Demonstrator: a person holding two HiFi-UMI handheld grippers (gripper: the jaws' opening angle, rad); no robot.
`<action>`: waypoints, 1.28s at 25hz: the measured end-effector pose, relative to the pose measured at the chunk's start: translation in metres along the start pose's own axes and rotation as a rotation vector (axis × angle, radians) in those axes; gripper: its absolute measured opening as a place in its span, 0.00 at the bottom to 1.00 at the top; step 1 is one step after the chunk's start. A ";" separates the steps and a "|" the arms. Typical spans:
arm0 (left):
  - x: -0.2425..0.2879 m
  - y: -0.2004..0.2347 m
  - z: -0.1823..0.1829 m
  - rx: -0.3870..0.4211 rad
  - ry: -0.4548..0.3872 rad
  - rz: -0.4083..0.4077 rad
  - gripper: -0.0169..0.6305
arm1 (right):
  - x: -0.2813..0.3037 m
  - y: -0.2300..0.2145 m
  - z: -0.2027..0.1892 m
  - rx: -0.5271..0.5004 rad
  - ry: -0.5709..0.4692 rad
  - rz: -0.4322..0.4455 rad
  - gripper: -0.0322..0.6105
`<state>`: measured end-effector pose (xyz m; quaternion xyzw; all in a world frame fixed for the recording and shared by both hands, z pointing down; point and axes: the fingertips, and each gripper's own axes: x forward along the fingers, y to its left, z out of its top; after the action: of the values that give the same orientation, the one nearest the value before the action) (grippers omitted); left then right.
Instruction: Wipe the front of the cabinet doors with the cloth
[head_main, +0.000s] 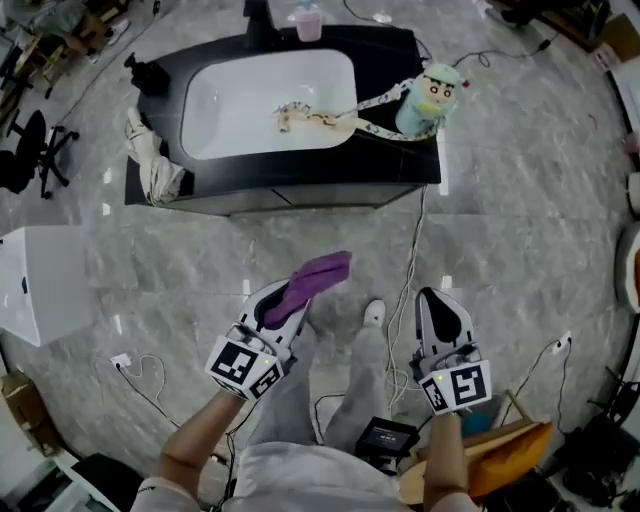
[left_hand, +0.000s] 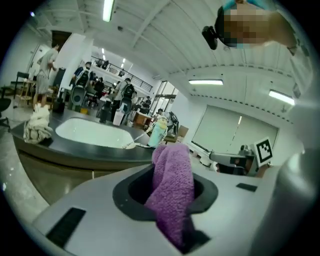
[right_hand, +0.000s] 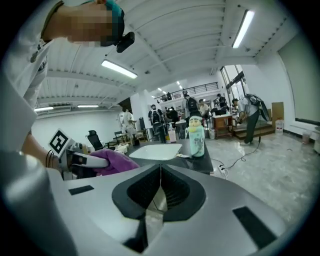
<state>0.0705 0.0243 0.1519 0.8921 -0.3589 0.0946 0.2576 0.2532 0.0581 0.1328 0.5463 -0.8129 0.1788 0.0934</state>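
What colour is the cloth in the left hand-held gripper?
Purple. The cloth shows best in the left gripper view.

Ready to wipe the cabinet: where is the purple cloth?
The purple cloth is clamped in the left gripper, lower left of centre in the head view, short of the sink cabinet.

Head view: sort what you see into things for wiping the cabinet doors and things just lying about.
Job: purple cloth, clamped in the left gripper; cabinet doors.
Lying about: white rag, cartoon bottle, strap trailing into the basin, pink cup; right gripper shut, empty.
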 end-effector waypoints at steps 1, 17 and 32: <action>0.013 0.005 -0.010 -0.022 0.010 0.000 0.17 | 0.007 -0.003 -0.019 0.012 0.018 0.010 0.09; 0.234 -0.002 -0.145 0.048 0.077 0.088 0.17 | 0.055 -0.125 -0.190 0.155 0.098 0.089 0.09; 0.342 0.029 -0.121 0.214 0.187 0.147 0.17 | 0.078 -0.148 -0.193 0.141 0.087 0.080 0.09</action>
<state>0.3001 -0.1323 0.3868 0.8731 -0.3858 0.2335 0.1855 0.3506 0.0169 0.3650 0.5101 -0.8148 0.2627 0.0828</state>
